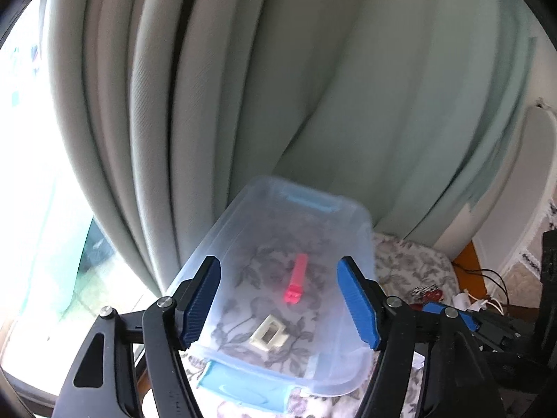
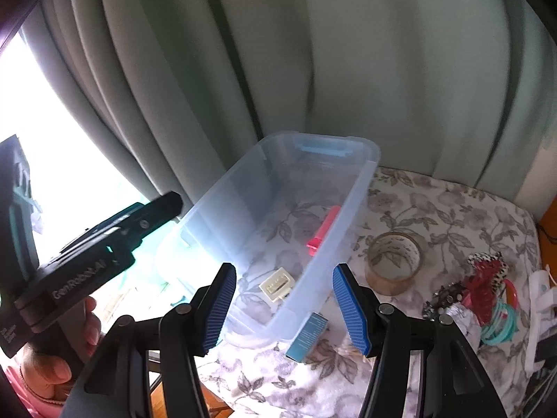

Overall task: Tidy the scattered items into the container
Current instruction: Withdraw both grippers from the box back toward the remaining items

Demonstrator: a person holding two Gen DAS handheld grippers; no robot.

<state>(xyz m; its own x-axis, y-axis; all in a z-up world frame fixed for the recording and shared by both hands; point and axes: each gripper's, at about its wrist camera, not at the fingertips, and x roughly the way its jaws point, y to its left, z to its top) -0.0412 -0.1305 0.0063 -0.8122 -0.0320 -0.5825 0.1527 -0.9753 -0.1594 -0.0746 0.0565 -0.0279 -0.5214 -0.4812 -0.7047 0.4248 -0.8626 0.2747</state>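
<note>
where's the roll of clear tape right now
In the right wrist view, the tape roll stands on the floral cloth, right of the clear bin.

I am looking at a pale grey-green curtain hanging in deep folds across the back. Daylight is pouring through the window at its left edge, washing that side out. A floral tablecloth is covering the table, and an orange-brown wooden surface is showing beyond it.
</note>
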